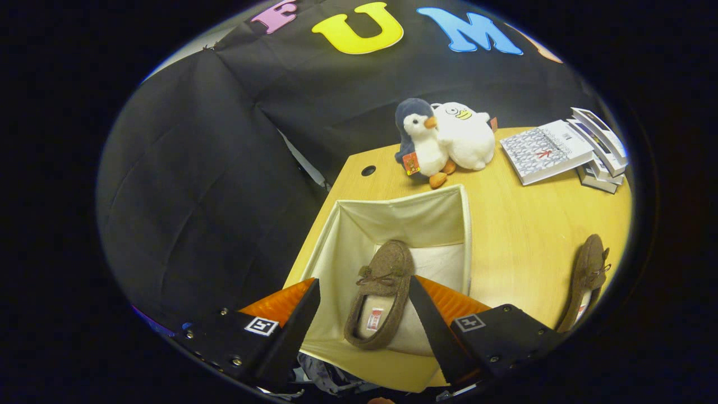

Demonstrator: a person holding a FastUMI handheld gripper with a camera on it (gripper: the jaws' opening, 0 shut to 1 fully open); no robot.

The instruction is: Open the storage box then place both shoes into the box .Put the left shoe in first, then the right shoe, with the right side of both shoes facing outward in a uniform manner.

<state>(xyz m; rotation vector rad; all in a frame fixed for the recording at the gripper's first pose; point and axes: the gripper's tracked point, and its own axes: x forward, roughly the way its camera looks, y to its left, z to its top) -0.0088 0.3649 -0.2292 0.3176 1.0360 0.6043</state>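
Gripper view: tongs (364,314) wide apart above shoe (380,294).

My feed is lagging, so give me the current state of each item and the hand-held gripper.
Storage box: open, upright on the table.
Shoe in box: lying sole down inside the box, between the fingers.
Second shoe: on the table, outside the box.
Hand-held gripper: open above the box, holding nothing.
Books: stacked, closed.

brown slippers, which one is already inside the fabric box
The brown felt slipper between the open gripper's fingers lies in the cream fabric box; the other brown slipper sits on the wooden table.
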